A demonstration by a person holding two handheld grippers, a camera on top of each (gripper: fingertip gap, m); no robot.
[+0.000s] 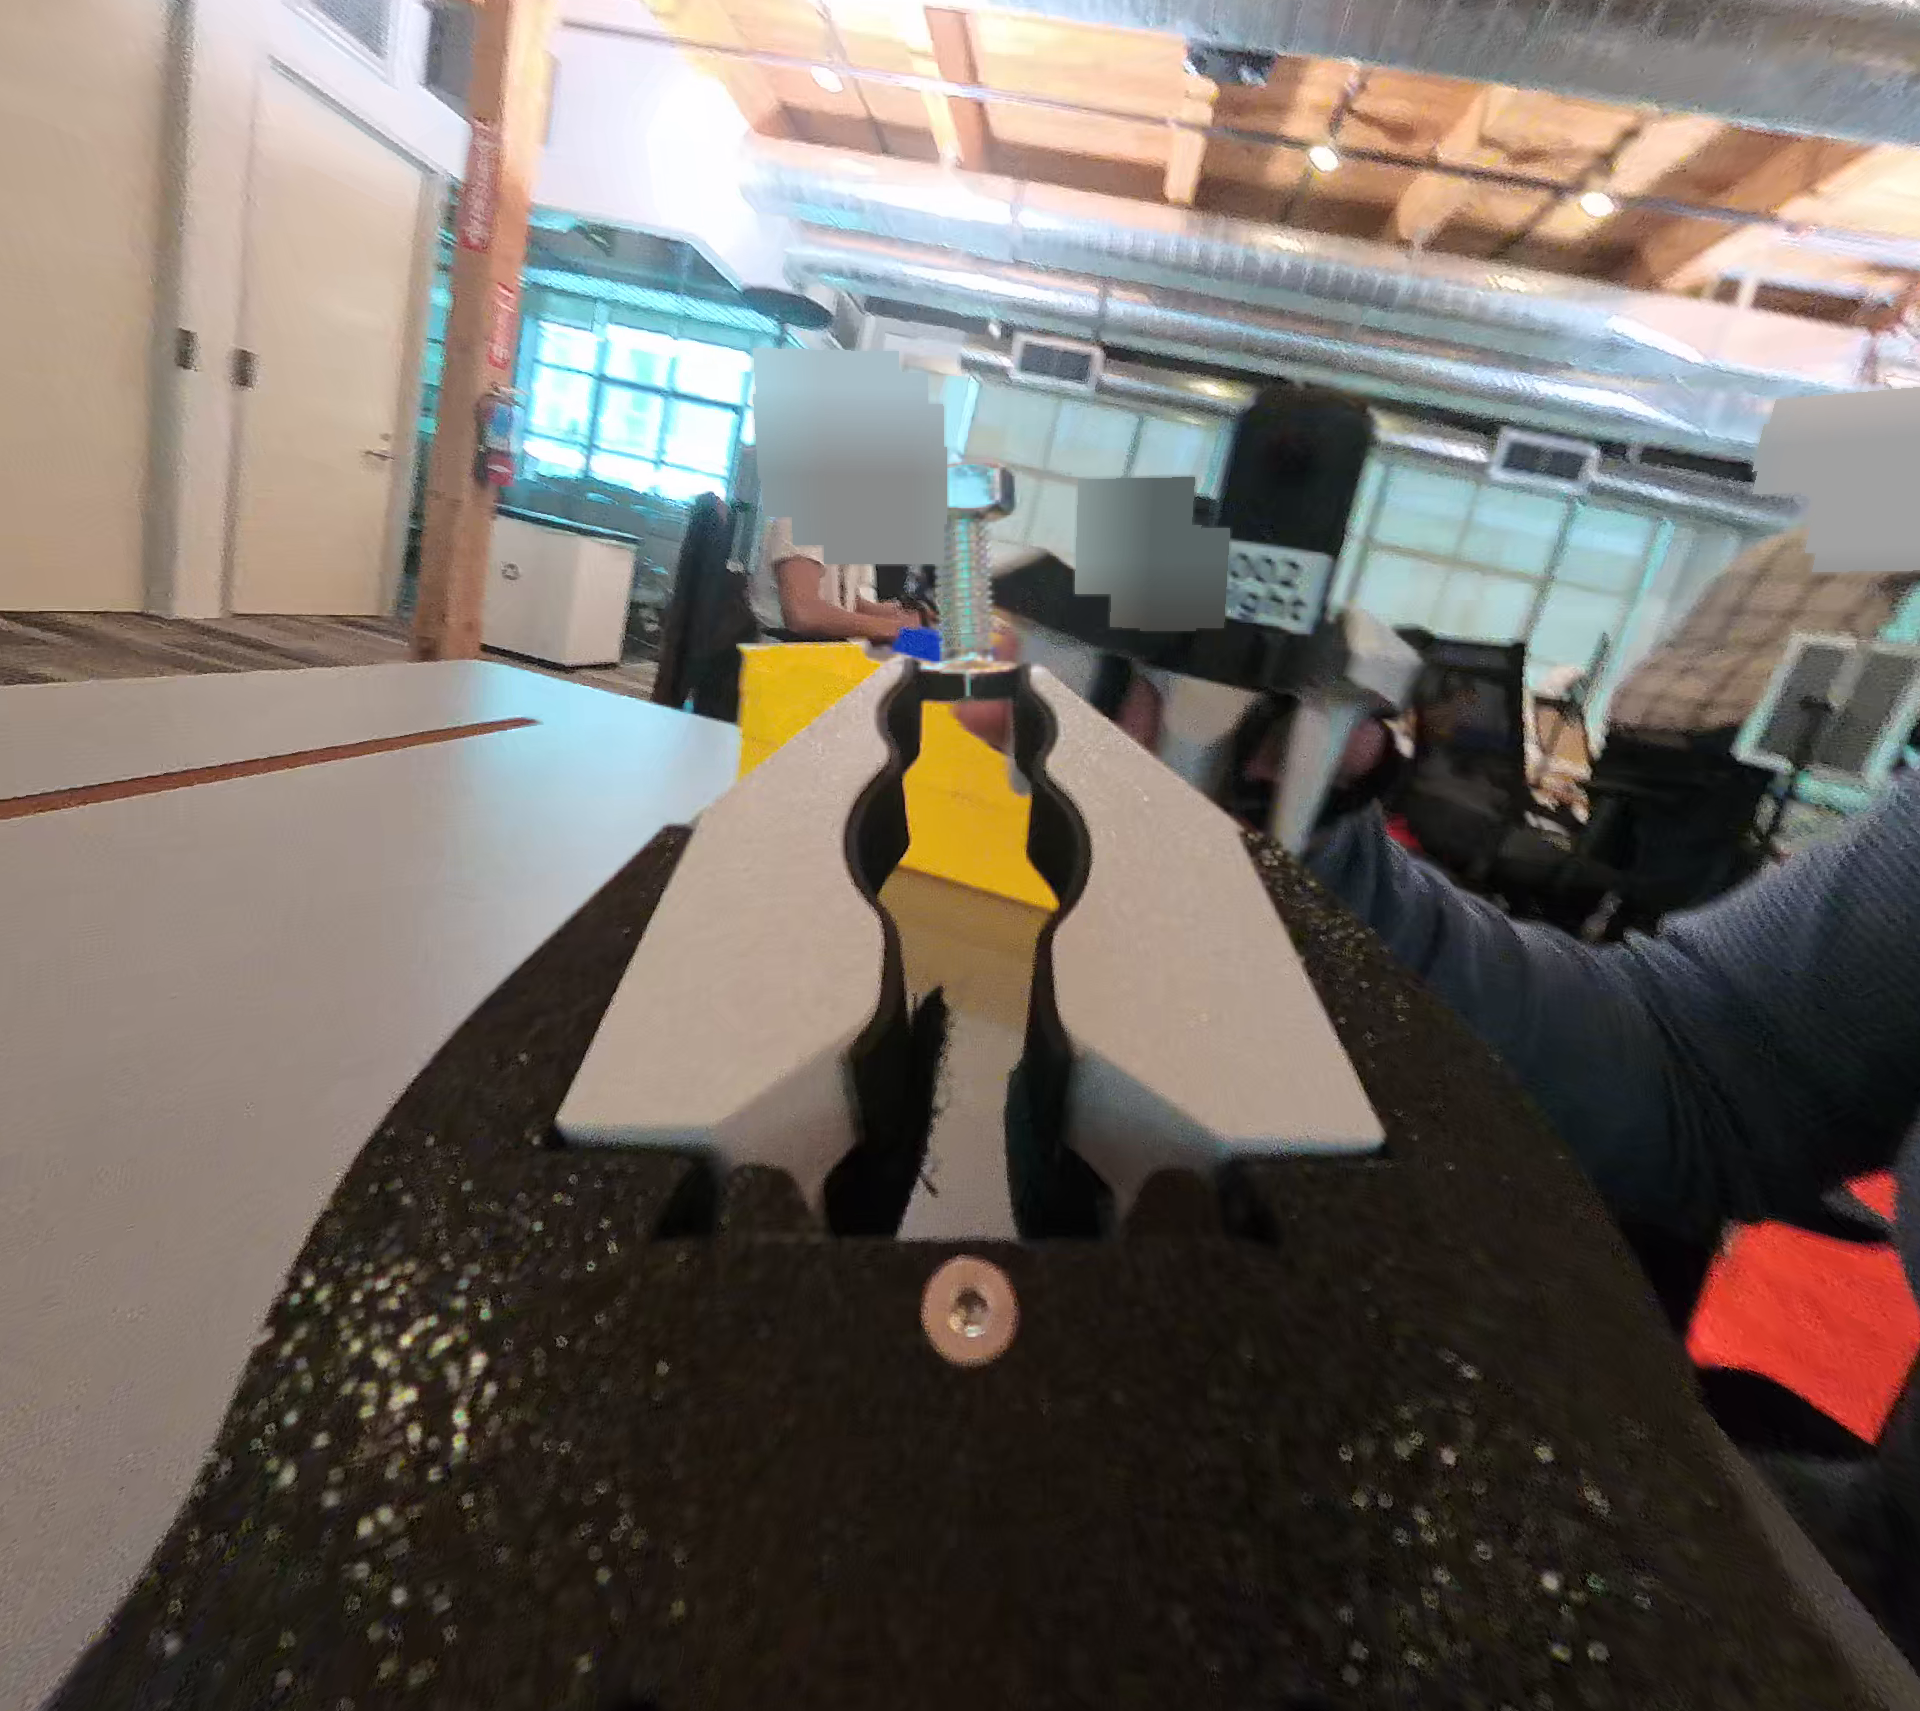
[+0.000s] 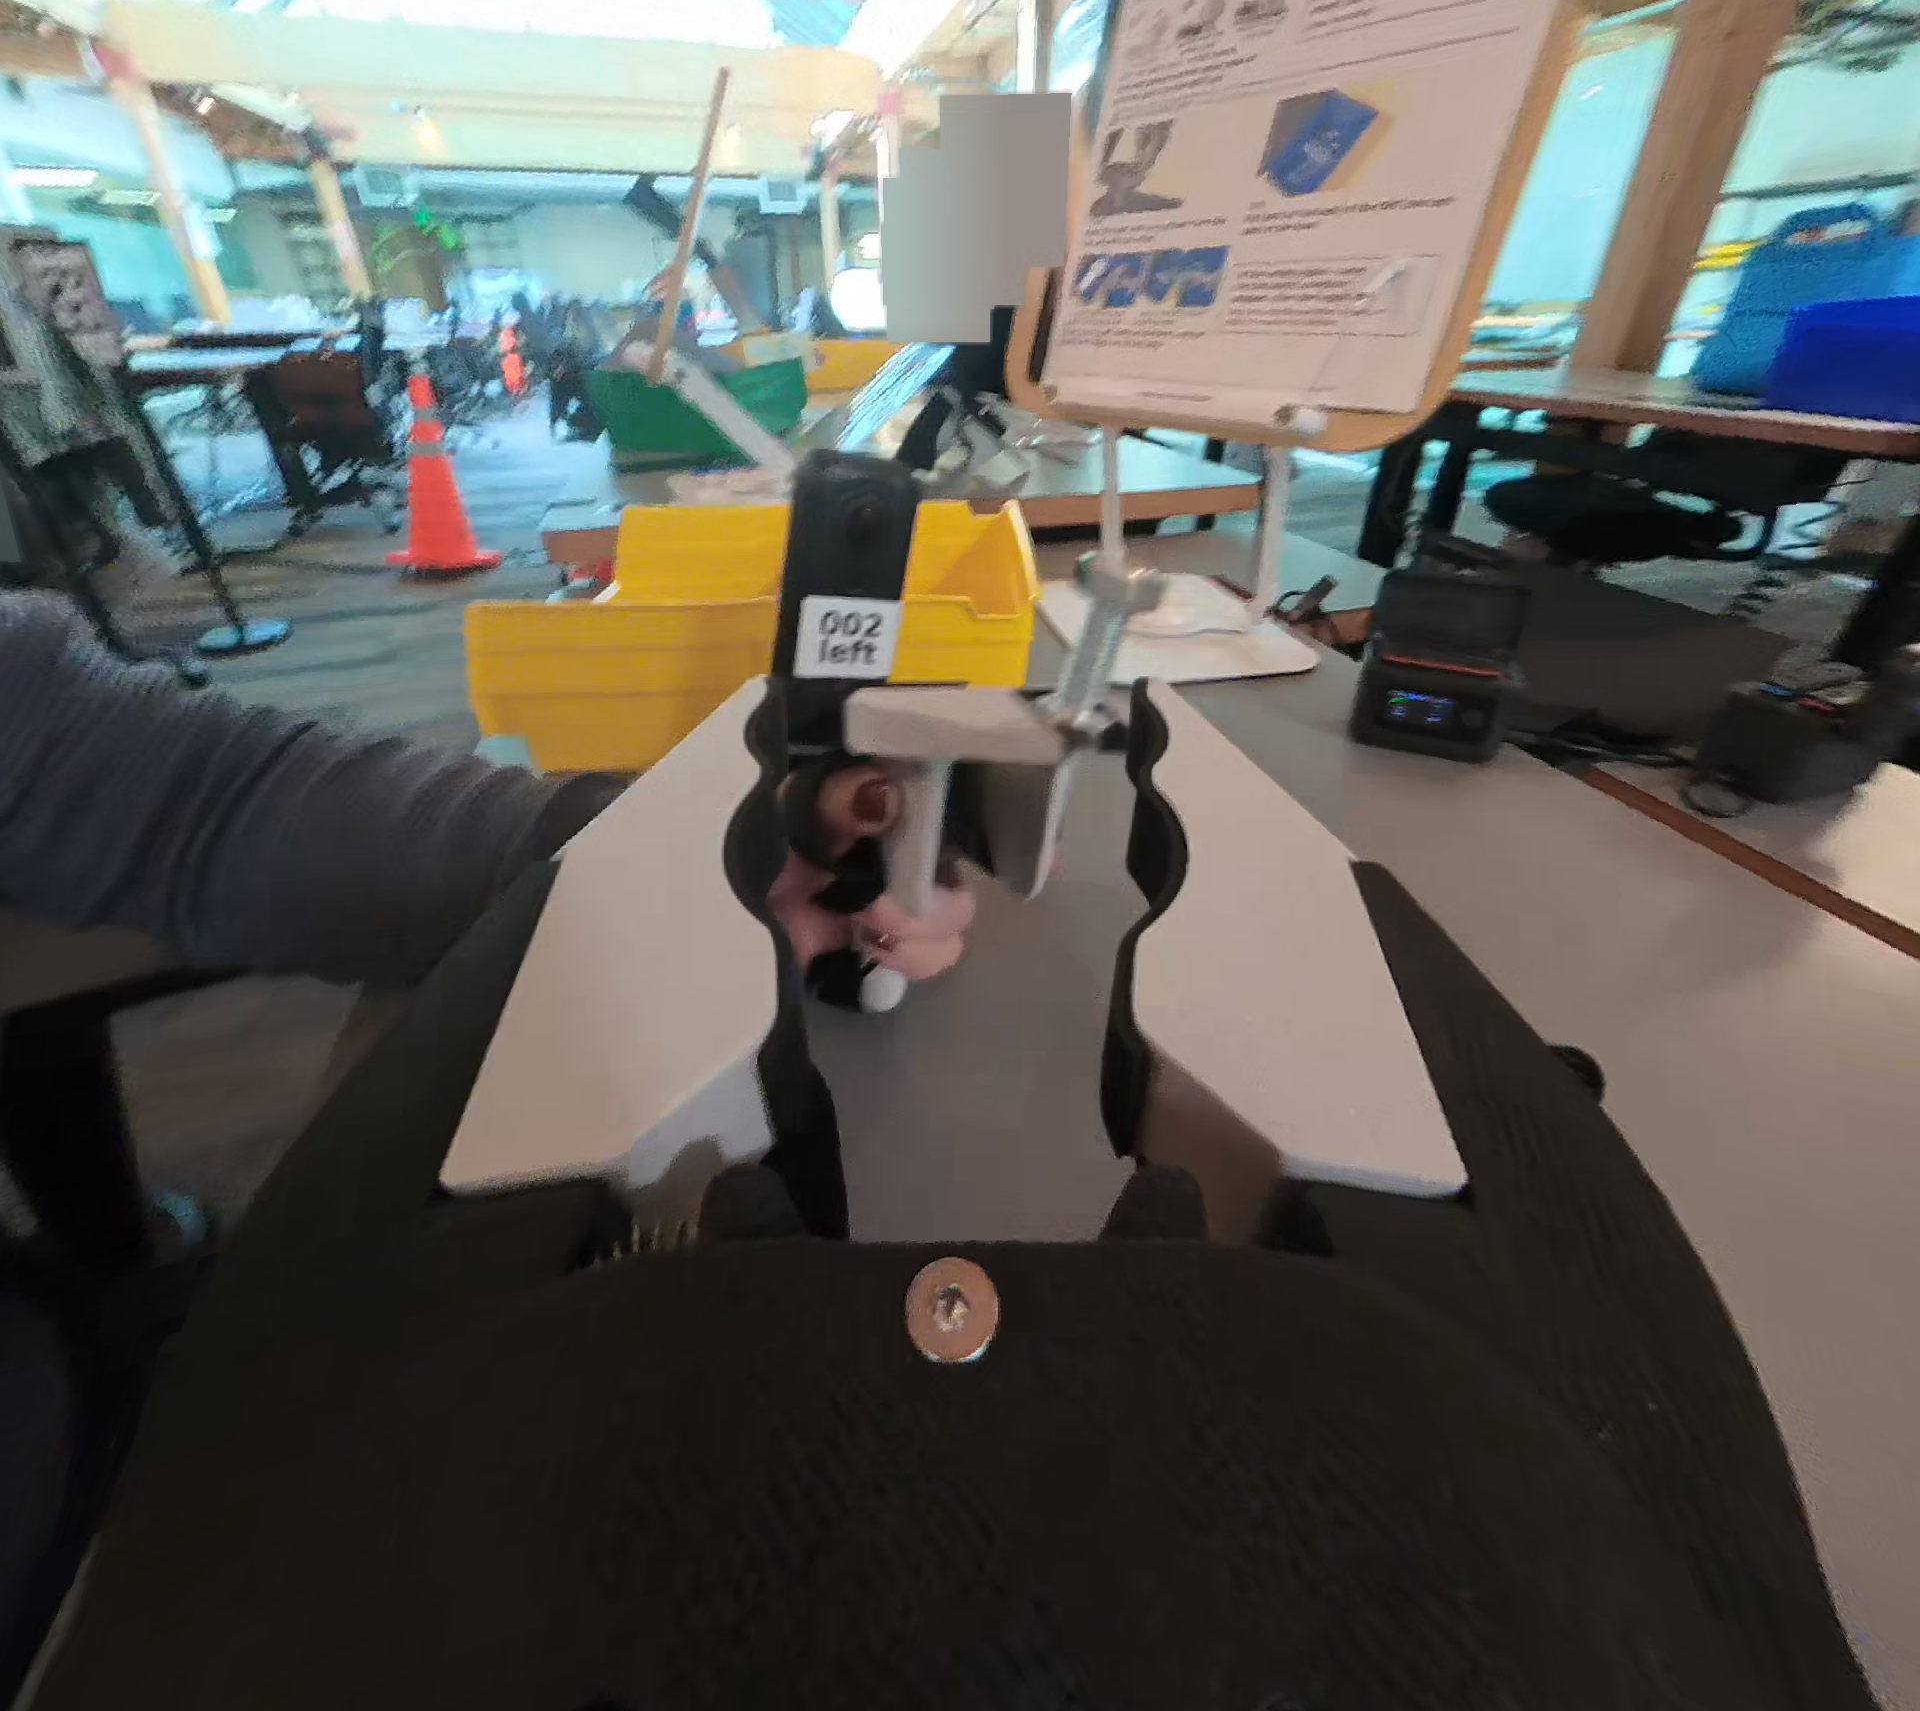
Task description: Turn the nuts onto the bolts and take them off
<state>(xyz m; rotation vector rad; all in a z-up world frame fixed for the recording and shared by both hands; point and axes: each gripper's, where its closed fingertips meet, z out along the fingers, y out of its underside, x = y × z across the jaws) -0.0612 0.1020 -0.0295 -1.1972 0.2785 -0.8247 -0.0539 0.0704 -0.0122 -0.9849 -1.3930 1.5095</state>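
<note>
In the left wrist view, my left gripper (image 1: 971,682) is shut on a silver nut (image 1: 974,680) at its fingertips. A silver bolt (image 1: 968,565) is threaded into the nut and stands up from it, head on top. My right gripper (image 1: 1299,622) shows beyond it, blurred. In the right wrist view, my right gripper (image 2: 951,711) is open and empty. My left gripper (image 2: 1075,726) reaches in between the right gripper's fingers, holding the nut (image 2: 1081,716) with the bolt (image 2: 1101,643) tilted up to the right. The nut sits close to the inner side of the right-hand finger (image 2: 1226,830).
A yellow bin (image 2: 623,664) stands on the grey table (image 2: 1507,882) behind the grippers. A board with a printed sheet (image 2: 1299,103) on a white stand is at the back right, beside black devices (image 2: 1439,674). A person's sleeve (image 2: 208,778) comes in from the left. Less than 4 cm separates the two grippers' tips.
</note>
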